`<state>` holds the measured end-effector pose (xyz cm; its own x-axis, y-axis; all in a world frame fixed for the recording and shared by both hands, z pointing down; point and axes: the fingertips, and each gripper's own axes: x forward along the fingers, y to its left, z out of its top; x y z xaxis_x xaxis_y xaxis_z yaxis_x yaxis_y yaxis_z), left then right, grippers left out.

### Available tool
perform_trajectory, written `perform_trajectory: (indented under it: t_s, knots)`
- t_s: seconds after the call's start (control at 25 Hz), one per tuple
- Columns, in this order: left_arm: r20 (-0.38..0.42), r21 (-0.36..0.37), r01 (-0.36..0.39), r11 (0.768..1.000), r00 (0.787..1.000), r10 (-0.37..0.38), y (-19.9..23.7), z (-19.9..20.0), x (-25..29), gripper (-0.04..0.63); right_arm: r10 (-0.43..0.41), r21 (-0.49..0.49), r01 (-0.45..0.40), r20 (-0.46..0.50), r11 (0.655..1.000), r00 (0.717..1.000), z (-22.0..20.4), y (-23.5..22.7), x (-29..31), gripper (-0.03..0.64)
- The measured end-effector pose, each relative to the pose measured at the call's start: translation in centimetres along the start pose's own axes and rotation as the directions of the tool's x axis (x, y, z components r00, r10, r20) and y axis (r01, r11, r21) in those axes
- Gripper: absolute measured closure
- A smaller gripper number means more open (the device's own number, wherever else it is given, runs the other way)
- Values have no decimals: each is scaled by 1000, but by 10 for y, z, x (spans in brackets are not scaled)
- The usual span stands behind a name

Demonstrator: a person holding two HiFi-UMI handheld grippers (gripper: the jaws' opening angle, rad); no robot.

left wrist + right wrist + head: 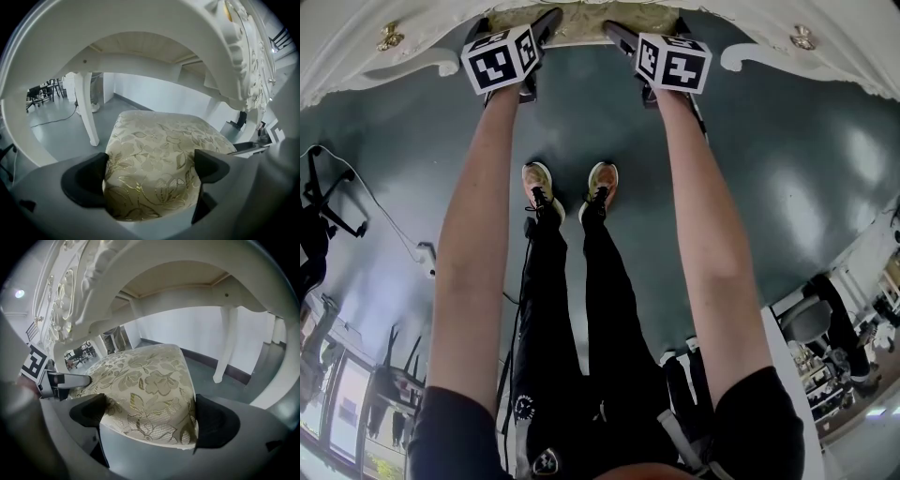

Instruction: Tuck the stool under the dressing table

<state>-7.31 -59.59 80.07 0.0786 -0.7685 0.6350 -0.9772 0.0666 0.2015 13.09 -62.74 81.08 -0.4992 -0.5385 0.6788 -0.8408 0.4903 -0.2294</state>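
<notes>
stool (154, 150): beneath dressing table (140, 61)
left gripper (151, 169): grasping stool corner
right gripper (150, 411): grasping stool corner

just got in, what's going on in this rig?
A person is at the dressing table with a gripper in each hand. The left gripper and the right gripper each have their jaws closed on a near corner of the stool, on its floral cushion. The stool sits mostly under the table top, between the legs; in the head view only its near edge shows.
</notes>
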Motion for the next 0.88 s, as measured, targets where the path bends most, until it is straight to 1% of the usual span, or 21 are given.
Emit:
perform_trajectory:
  t_s: [0.12,0.24,0.28,0.36,0.48,0.6,0.68,0.76,0.88]
  knots:
    - [5,-3,-4,1000,1000,4,1,0,-1,25,2,1,-2,-1,1000,1000,0,0,-1,15]
    - [31,-7,-23,1000,999,24,2,1,-5,26,0,2,0,9,1000,1000,0,1,-4,15]
    - [39,1,-31,1000,999,31,2,0,-8,28,-5,-2,5,17,1000,1000,0,1,-6,17]
    - [48,45,-35,998,998,33,-2,-1,-14,28,-19,-21,20,29,1000,999,1,4,-11,17]
    - [57,115,3,993,998,-10,-17,-5,-28,29,-24,-60,26,37,998,999,0,12,-22,17]
    - [101,172,59,983,992,-77,-40,1,-51,29,-3,-104,11,75,995,997,5,32,-41,17]
    - [137,193,85,978,984,-113,-53,8,-71,29,15,-144,1,112,990,994,13,49,-59,17]
    - [172,206,102,973,975,-139,-63,17,-96,29,28,-164,-3,152,986,988,23,64,-81,23]
    - [225,261,126,957,956,-187,-81,38,-139,31,44,-189,-2,217,982,975,46,85,-120,52]
